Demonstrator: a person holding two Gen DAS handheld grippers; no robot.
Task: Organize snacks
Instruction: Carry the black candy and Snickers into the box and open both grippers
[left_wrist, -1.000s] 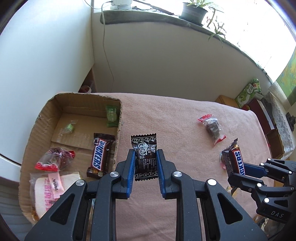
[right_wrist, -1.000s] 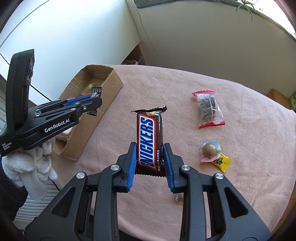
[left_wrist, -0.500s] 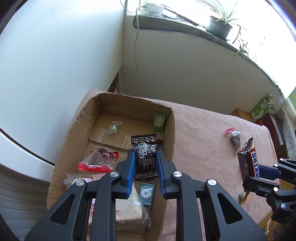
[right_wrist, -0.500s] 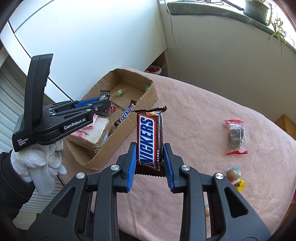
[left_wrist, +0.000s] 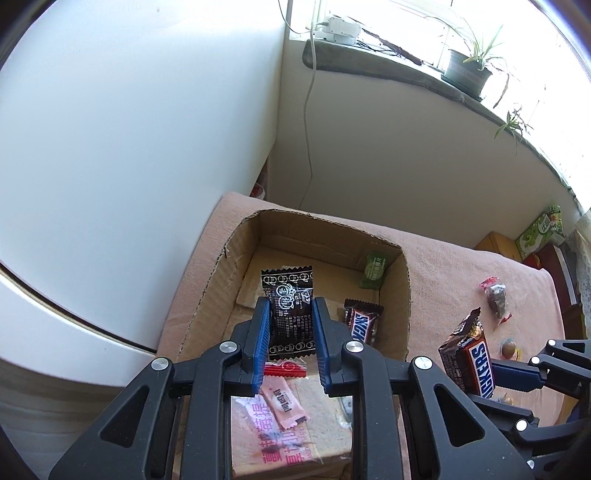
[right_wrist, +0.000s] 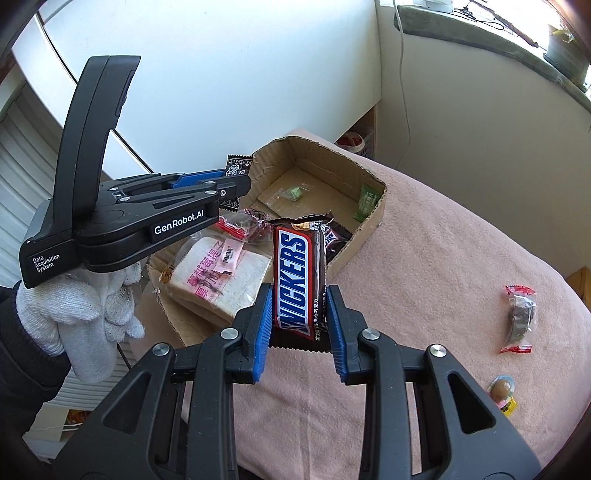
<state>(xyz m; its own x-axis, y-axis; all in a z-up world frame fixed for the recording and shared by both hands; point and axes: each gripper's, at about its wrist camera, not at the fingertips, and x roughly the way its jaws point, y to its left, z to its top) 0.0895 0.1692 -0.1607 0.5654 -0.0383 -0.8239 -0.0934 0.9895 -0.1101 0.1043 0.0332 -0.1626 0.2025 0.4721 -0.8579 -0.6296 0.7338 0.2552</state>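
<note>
Domestic room, likely a living space in a home. Table draped in a pink cloth (right_wrist: 443, 258), set into a corner of plain white walls. Stone windowsill (left_wrist: 388, 70) above, carrying a potted plant (left_wrist: 467, 72) and a white power adapter (left_wrist: 338, 27) with its cord (left_wrist: 306, 122) hanging down. Household clutter at the side: green carton (left_wrist: 541, 232), dark red cabinet (left_wrist: 550, 262).

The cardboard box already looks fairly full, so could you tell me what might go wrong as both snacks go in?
1. The left gripper and right gripper are close together near the cardboard box; they may collide.
2. The Snickers bar is pinched only at its lower end and could slip.
3. The black sachet, dropped here, would probably pile onto the bagged bread.
</note>
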